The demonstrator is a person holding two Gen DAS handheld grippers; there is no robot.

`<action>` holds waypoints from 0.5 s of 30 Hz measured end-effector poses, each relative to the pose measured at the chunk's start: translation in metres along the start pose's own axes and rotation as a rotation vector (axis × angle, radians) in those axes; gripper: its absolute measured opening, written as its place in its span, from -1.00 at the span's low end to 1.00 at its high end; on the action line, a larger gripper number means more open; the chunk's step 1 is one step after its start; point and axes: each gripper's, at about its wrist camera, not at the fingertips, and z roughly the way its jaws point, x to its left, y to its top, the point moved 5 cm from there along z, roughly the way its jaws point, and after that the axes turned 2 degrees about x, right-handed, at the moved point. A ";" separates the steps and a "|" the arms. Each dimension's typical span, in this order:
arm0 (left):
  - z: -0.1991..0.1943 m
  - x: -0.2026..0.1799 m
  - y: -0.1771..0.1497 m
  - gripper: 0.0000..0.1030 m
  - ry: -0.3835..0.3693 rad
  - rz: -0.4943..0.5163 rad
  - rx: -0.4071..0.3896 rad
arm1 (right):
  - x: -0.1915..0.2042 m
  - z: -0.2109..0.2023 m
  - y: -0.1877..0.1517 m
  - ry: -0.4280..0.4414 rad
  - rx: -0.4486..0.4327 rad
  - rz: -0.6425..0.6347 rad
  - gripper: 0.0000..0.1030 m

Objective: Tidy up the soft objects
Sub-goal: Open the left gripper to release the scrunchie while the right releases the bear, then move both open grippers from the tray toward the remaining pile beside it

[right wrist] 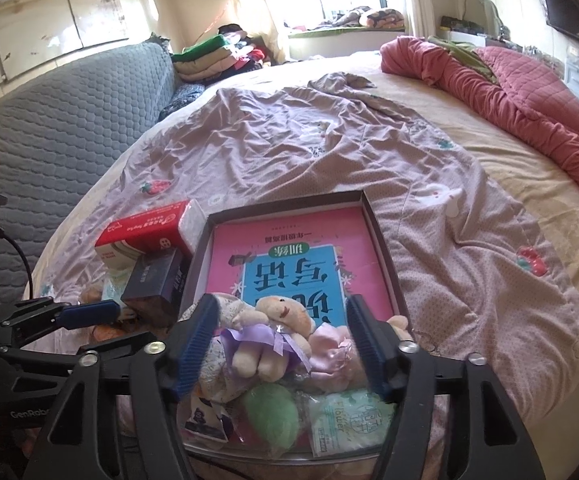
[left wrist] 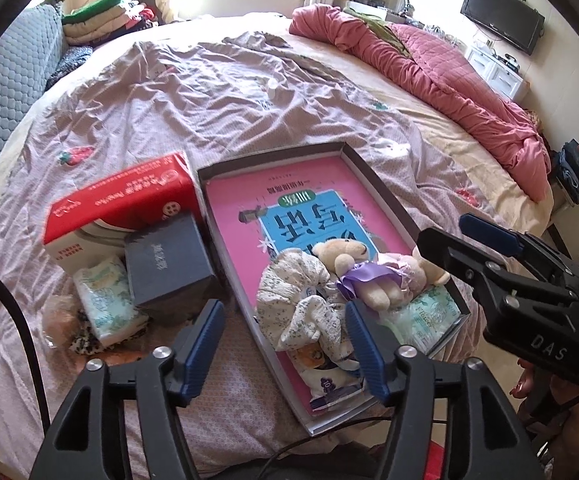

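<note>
A shallow box with a pink book cover inside lies on the bed. In it lie a teddy bear in a purple dress, a crumpled floral cloth, a pink soft toy, a green soft piece and tissue packs. My left gripper is open and empty over the box's near left edge. My right gripper is open, straddling the teddy bear without touching it; it also shows in the left wrist view.
Left of the box are a red tissue box, a dark box, a tissue pack and a furry item. A pink quilt lies far right; a grey headboard stands left.
</note>
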 end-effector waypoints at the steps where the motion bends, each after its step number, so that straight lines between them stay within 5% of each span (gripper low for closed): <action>1: -0.003 0.001 0.001 0.24 0.004 -0.001 -0.008 | 0.002 -0.002 0.002 -0.002 -0.007 -0.004 0.46; 15: -0.043 0.026 0.003 0.26 0.038 -0.034 -0.079 | 0.039 -0.023 0.017 0.008 -0.062 -0.067 0.48</action>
